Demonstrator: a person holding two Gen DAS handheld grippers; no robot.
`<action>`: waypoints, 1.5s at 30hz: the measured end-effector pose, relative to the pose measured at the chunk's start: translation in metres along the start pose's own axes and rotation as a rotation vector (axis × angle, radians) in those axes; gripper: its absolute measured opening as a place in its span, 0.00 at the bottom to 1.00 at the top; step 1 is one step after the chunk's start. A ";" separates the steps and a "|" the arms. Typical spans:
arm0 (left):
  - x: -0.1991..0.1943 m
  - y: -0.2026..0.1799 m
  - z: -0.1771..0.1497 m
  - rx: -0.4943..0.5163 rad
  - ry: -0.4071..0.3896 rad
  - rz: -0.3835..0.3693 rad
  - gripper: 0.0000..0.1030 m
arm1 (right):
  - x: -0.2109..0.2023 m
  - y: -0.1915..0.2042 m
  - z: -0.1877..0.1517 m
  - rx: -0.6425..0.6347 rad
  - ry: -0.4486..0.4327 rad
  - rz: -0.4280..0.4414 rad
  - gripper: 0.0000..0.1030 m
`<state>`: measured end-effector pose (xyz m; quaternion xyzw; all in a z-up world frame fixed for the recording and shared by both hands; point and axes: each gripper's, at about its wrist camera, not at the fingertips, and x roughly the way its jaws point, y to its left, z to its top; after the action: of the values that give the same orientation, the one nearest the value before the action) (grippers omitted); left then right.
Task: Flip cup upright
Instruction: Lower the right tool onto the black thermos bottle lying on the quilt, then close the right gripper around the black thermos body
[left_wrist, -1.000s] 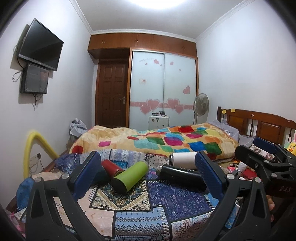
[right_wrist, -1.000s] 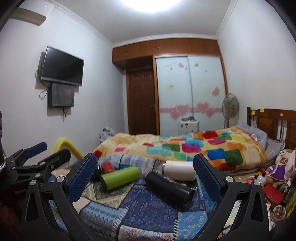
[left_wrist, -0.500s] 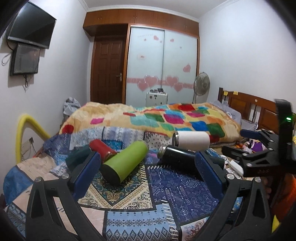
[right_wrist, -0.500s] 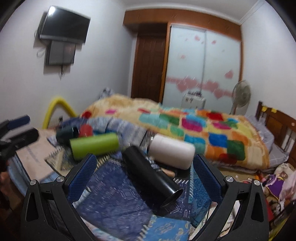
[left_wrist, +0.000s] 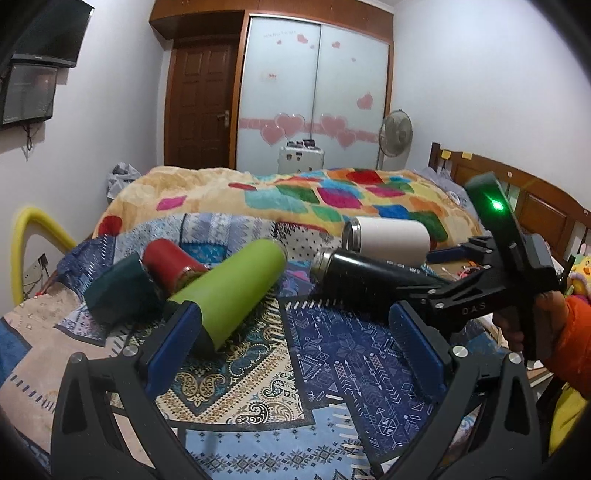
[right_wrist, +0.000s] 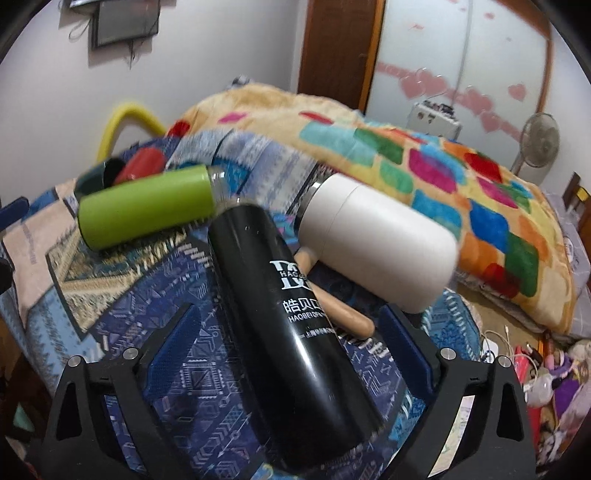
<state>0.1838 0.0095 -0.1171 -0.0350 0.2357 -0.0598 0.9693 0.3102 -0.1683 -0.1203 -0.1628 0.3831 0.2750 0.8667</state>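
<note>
The black cup (right_wrist: 291, 314) is straddled, lying down, by the spread right tool (right_wrist: 288, 343); its base is cut off. The left tool (left_wrist: 295, 343) is held apart.

We have brought the right gripper (right_wrist: 288, 350) down and forward since a second ago: the black flask (right_wrist: 291, 314), then well ahead of it on the patterned cloth (right_wrist: 177, 369), now lies between its wide-spread fingers. The left gripper (left_wrist: 295, 343) has also closed in, so the green flask (left_wrist: 236, 288) now sits just beside its left fingertip (left_wrist: 173, 343).
</note>
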 end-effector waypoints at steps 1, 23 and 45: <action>0.003 -0.001 -0.001 0.004 0.005 -0.001 1.00 | 0.004 0.001 0.001 -0.005 0.023 0.013 0.92; 0.026 -0.005 -0.007 0.020 0.051 -0.004 1.00 | 0.036 0.000 0.013 -0.073 0.198 0.062 0.67; -0.015 -0.003 0.006 0.010 -0.015 -0.002 1.00 | -0.023 0.030 0.012 -0.053 0.081 0.071 0.60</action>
<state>0.1733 0.0088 -0.1049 -0.0307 0.2280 -0.0615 0.9712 0.2862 -0.1466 -0.0973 -0.1829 0.4160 0.3088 0.8355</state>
